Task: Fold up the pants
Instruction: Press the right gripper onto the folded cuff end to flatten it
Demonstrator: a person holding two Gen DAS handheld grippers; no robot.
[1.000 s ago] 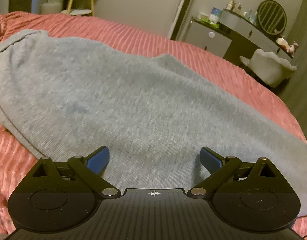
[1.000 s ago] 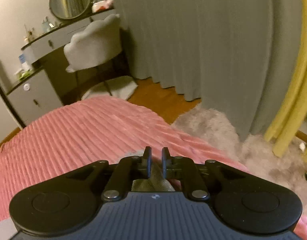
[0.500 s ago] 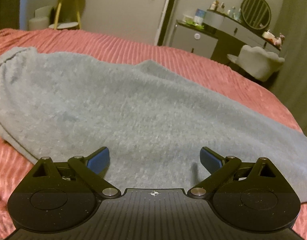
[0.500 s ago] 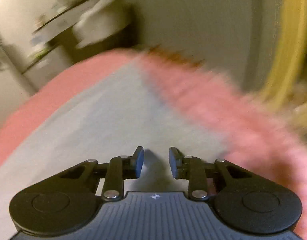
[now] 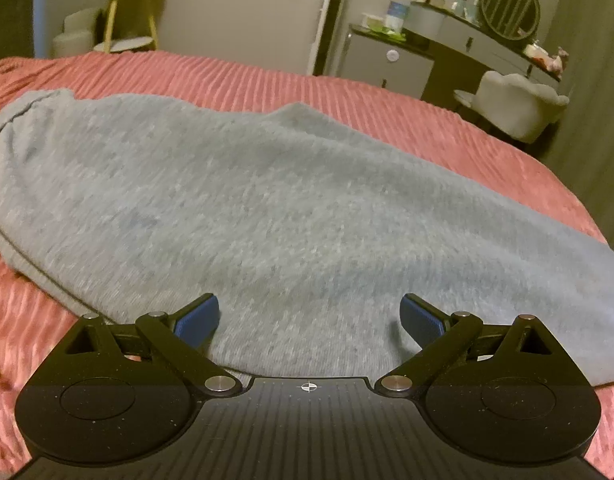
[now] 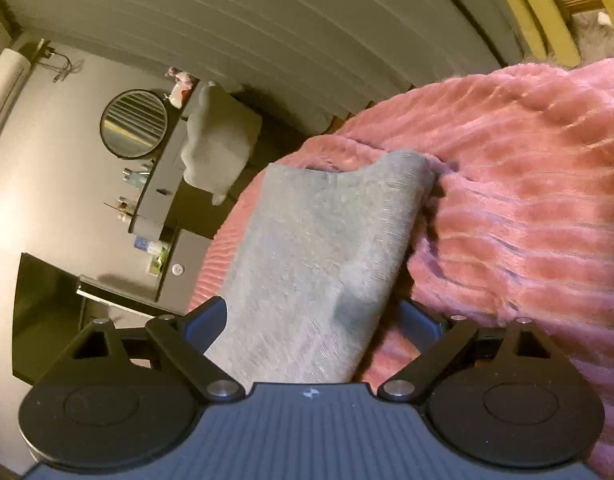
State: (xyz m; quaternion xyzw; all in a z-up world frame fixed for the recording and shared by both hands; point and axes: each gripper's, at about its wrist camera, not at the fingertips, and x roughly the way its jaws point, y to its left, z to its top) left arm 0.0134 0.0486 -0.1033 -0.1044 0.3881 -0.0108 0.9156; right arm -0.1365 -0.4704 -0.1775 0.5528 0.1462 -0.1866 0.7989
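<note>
Grey knit pants [image 5: 267, 208] lie flat across the pink ribbed bedspread [image 5: 235, 80], waistband at the left, legs running off to the right. My left gripper [image 5: 309, 318] is open and empty, low over the near edge of the pants. In the right wrist view the camera is rolled sideways. The leg end of the pants [image 6: 319, 248] lies on the bedspread [image 6: 527, 200] and runs between the fingers of my right gripper [image 6: 315, 320], which is open wide. Whether the fingers touch the cloth I cannot tell.
A dark dresser with a round mirror [image 5: 507, 4] and a pale chair [image 5: 515, 100] stand beyond the bed's far right. A small round side table [image 5: 127, 12] stands at the back left. Grey curtains [image 6: 307, 20] hang past the bed's end.
My right gripper, shut on grey cloth a second ago, has opened wide, let it go and rolled sideways over the leg end. My left gripper stayed open and barely shifted.
</note>
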